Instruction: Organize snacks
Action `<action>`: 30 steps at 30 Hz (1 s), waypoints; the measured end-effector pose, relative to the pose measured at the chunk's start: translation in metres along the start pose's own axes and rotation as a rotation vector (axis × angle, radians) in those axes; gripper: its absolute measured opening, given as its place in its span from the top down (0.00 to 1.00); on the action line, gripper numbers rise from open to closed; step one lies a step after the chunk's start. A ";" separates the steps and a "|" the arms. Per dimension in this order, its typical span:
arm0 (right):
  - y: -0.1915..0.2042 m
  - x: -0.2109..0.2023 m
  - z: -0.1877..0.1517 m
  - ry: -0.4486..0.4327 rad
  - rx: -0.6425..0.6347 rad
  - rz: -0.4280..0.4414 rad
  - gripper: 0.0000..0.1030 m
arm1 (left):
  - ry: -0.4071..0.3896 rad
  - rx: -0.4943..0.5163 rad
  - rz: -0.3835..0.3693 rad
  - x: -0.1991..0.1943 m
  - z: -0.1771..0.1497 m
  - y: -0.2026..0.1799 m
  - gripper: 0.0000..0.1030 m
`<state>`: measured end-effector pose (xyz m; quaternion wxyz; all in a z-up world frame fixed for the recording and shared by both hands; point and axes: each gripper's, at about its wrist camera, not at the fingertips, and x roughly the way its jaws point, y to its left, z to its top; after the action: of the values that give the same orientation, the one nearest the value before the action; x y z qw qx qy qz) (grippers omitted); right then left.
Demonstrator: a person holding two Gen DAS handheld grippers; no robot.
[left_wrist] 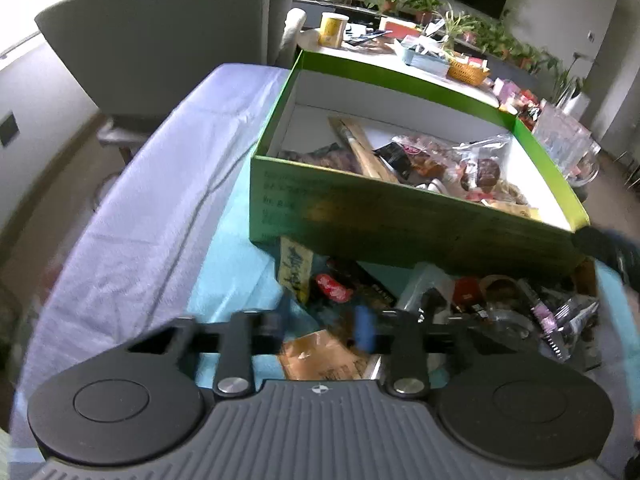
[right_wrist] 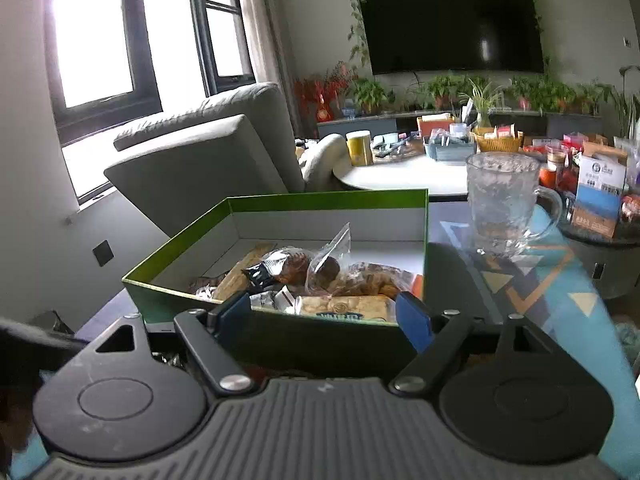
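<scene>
The loose snacks (left_wrist: 400, 304) lie heaped on the blue tablecloth (left_wrist: 236, 240), just in front of the green box (left_wrist: 360, 216), and they are what I have to handle. They look like thin foil and plastic packets, light, crinkly and slippery, with brittle contents I would guess. I would pinch 1 by a sealed edge or across its flat body, gently. The brown packet (left_wrist: 320, 356) sits directly beneath my left gripper (left_wrist: 320, 330); its blue fingers (left_wrist: 364, 330) are blurred and stand fairly narrow, apart from the packet as far as I can see, holding nothing.

The box is stiff cardboard and already part filled — heavier than it looks, I judge.

The left view alone shows the heap below the box's near wall. The right view hides it entirely — there my right gripper (right_wrist: 324, 316) straddles the box's near wall, moderately open; whether its pads press the card I cannot tell. Only the right view shows the glass mug (right_wrist: 504, 204) standing just right of the box, fragile and near my path.
</scene>
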<state>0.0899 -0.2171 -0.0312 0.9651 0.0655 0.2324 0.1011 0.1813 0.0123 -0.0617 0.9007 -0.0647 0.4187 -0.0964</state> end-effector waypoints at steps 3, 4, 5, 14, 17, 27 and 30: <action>0.000 -0.013 -0.010 -0.006 -0.001 0.030 0.43 | -0.036 0.000 0.036 -0.006 0.000 0.004 0.95; 0.000 -0.017 -0.013 -0.004 -0.005 0.067 0.43 | -0.054 -0.002 0.047 -0.009 0.000 0.005 0.98; 0.002 -0.021 -0.015 -0.002 -0.007 0.098 0.43 | -0.062 -0.012 0.045 -0.012 0.001 0.008 1.00; 0.024 -0.017 -0.043 0.163 -0.040 0.287 0.43 | -0.120 -0.027 0.007 -0.032 0.005 0.011 1.00; 0.022 -0.009 -0.048 0.205 -0.044 0.236 0.43 | -0.126 -0.032 0.004 -0.036 0.005 0.013 1.00; 0.018 0.023 -0.043 0.167 -0.062 0.132 0.43 | -0.107 -0.051 0.004 -0.034 0.002 0.018 0.99; 0.018 0.026 -0.042 0.153 -0.064 0.179 0.43 | -0.101 -0.056 0.006 -0.032 0.003 0.019 0.99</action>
<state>0.0901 -0.1902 -0.0765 0.9333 0.0473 0.2951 0.1989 0.1656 0.0379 -0.0399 0.9188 -0.0934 0.3753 -0.0786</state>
